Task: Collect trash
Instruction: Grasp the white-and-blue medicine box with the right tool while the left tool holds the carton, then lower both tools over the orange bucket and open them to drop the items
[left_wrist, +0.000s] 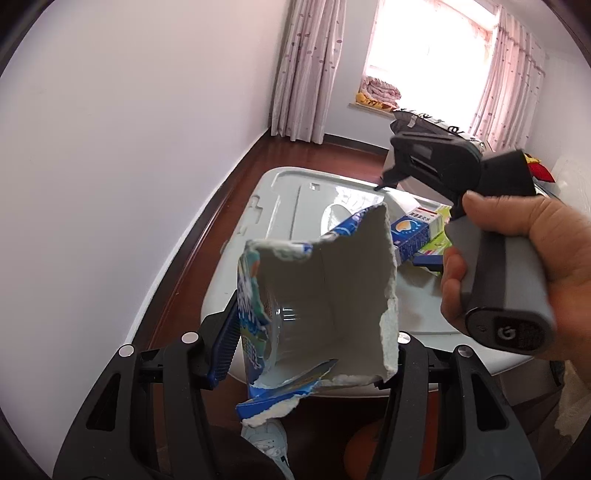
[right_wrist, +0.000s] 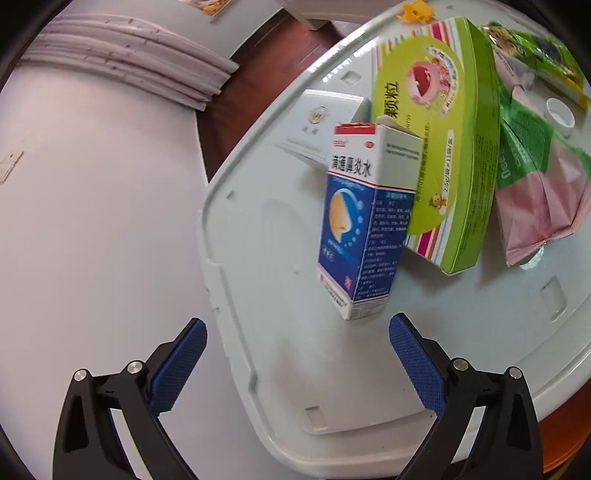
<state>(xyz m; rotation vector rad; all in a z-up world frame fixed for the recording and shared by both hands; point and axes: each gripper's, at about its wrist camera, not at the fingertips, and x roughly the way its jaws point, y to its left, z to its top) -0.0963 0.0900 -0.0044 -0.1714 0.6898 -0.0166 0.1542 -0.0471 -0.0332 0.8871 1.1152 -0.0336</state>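
Left gripper (left_wrist: 314, 350) clamps torn blue-and-white cardboard carton (left_wrist: 325, 302); right gripper (right_wrist: 297, 354) gapes empty, near blue-and-white medicine box (right_wrist: 364, 221).

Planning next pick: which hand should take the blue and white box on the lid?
Right. The right gripper is open and empty, with the blue and white box just ahead of its fingers. The left gripper is already shut on the torn carton.

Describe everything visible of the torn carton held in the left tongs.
The torn carton is ripped-open cardboard: plain grey inside, glossy blue, teal and white print outside, with ragged white edges. It stands roughly upright between the left tongs, whose blue pads press its sides. It hangs above the near edge of the white plastic lid, touching nothing else visible.
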